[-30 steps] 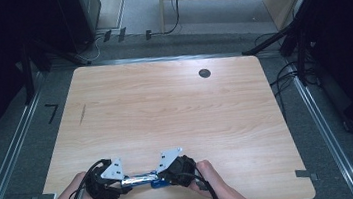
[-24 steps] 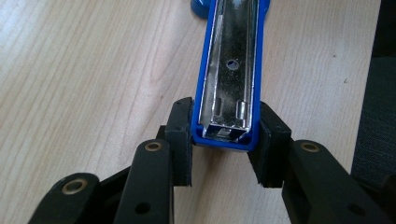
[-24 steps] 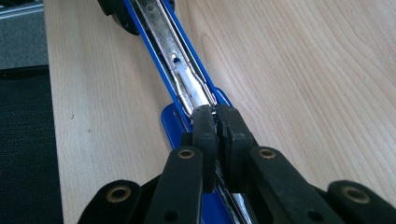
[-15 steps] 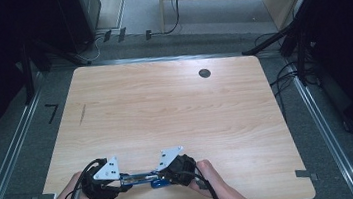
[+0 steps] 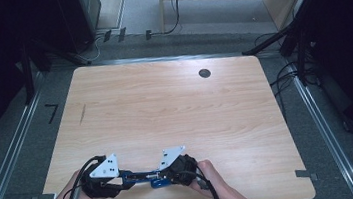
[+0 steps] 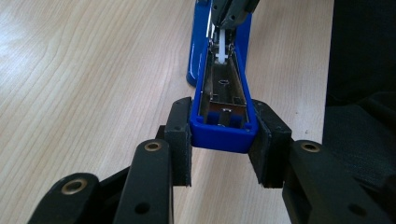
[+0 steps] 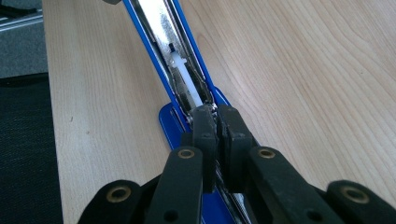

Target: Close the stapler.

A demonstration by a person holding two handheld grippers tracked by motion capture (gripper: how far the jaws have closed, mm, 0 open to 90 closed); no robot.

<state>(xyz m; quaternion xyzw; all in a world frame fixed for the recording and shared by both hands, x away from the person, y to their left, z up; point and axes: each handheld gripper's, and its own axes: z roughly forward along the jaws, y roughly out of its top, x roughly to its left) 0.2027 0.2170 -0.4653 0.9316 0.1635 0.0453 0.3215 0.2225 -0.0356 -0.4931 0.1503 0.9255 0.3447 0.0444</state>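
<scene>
A pale wooden table (image 5: 175, 109) fills the high view, its far edge at twelve o'clock, with grey floor and metal rails around it. A small dark round hole (image 5: 204, 73) sits in the tabletop toward one o'clock, well apart from the work. At the near edge, about six o'clock, a person's two hands meet from either side, each holding a black gripper topped by a grey three-cornered plate.

The left gripper (image 6: 223, 140), at seven o'clock in the high view, has its pads (image 6: 180, 140) clamped on the two sides of a blue stapler (image 6: 223, 126), gripping the blunt end of its opened upper arm; the left gripper view looks straight down the bare metal staple channel.

The right gripper (image 7: 216, 140), just right of six o'clock in the high view, has its jaws drawn together, the pads nearly touching, pinched at the hinge end where the white plastic pusher (image 7: 184, 79) lies in the channel.

The stapler lies between the two grippers, its blue base resting on the wood.
</scene>
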